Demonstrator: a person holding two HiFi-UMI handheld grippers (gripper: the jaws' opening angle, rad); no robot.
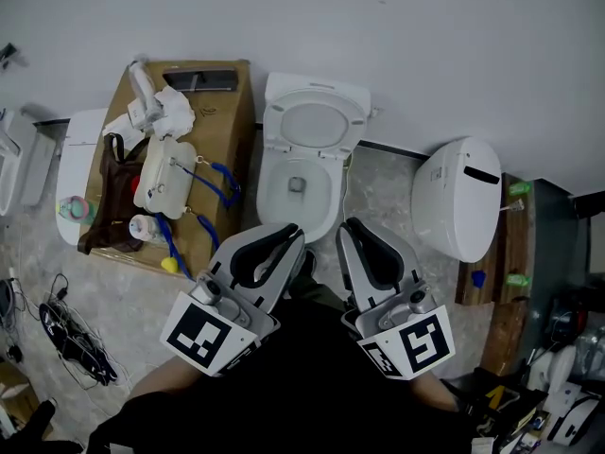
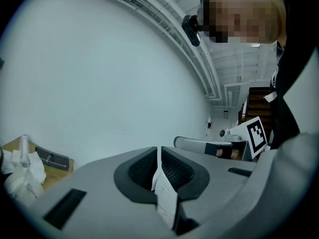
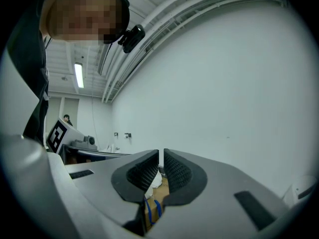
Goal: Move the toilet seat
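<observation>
A white toilet (image 1: 295, 189) stands against the wall, straight ahead in the head view. Its seat (image 1: 314, 126) is raised and leans back over the tank, leaving the bowl uncovered. Both grippers are held low and close to the person's body, pointing at the bowl's near rim. The left gripper (image 1: 289, 238) is shut and holds nothing that I can see. The right gripper (image 1: 354, 231) is also shut and empty. In the left gripper view the left gripper (image 2: 159, 156) has its pads together against a bare wall. The right gripper view shows the right gripper (image 3: 161, 158) the same way.
A cardboard box (image 1: 236, 97) with white items and blue cords stands left of the toilet. A second white toilet-like fixture (image 1: 458, 197) lies at the right beside a wooden pallet (image 1: 515, 253). Another white fixture (image 1: 76, 159) and loose cables (image 1: 66, 334) are at the left.
</observation>
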